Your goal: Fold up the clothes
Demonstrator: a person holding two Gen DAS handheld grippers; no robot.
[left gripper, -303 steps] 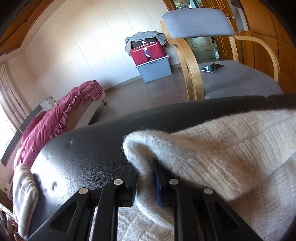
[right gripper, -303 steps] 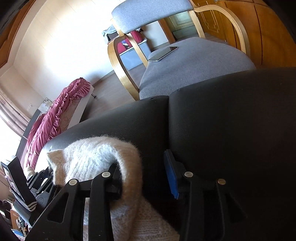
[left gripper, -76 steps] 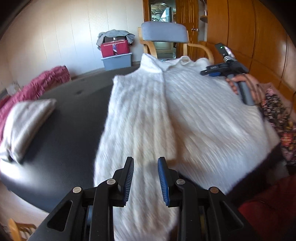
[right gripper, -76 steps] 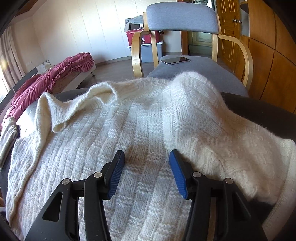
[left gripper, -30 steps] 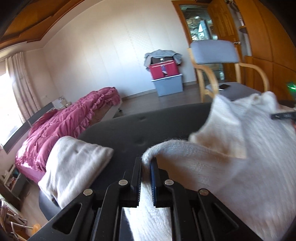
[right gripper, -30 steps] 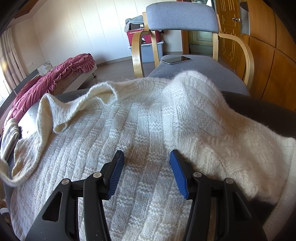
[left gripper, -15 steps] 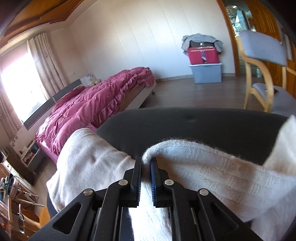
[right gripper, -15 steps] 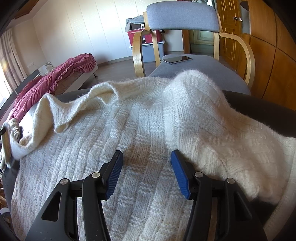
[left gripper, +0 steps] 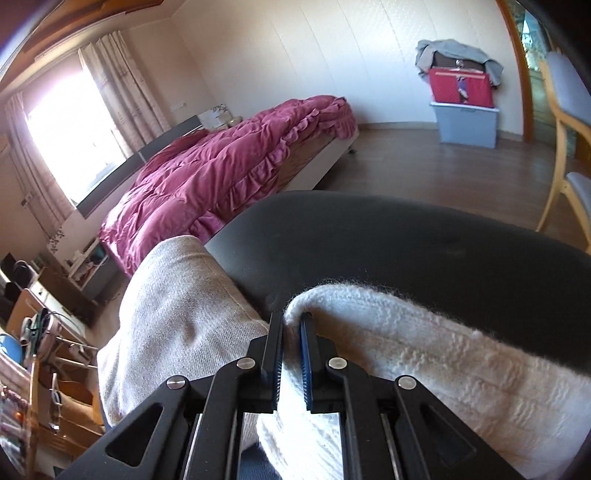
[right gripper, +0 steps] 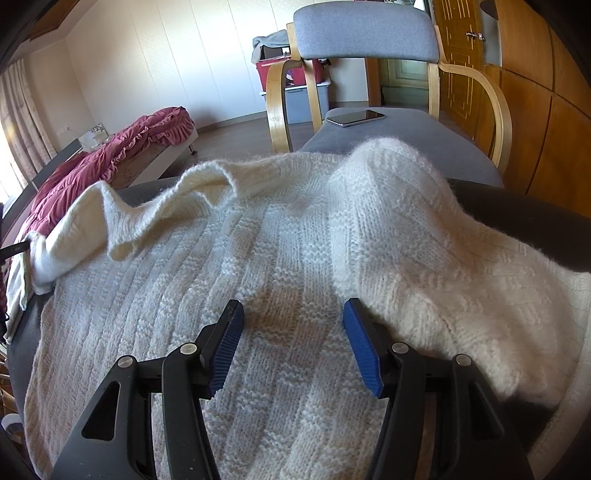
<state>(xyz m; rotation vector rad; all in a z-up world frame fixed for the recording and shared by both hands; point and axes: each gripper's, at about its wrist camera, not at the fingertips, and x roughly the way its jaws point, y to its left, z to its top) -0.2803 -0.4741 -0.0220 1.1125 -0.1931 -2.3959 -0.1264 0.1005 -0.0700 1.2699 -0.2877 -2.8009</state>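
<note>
Cream sweater (right gripper: 280, 280), knitted in a basketweave check. Black cushion (left gripper: 388, 236) beneath. Magenta ruffled quilt (left gripper: 221, 173), grey chair (right gripper: 369, 33).

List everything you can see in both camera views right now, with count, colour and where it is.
Cream knitted sweater: one, spread over the black padded surface.
Black padded surface: one, under the sweater.
Beige folded cloth: one, at the surface's left edge.
Bed with crimson ruffled quilt: one, by the window.
Wooden armchair with grey cushions: one, beyond the surface.
Dark smartphone: one, on the chair seat.
Grey storage box: one, by the far wall, red bag on top.
Left tongs: black, shut on a sweater edge.
Right tongs: black, blue pads, open above the sweater.
</note>
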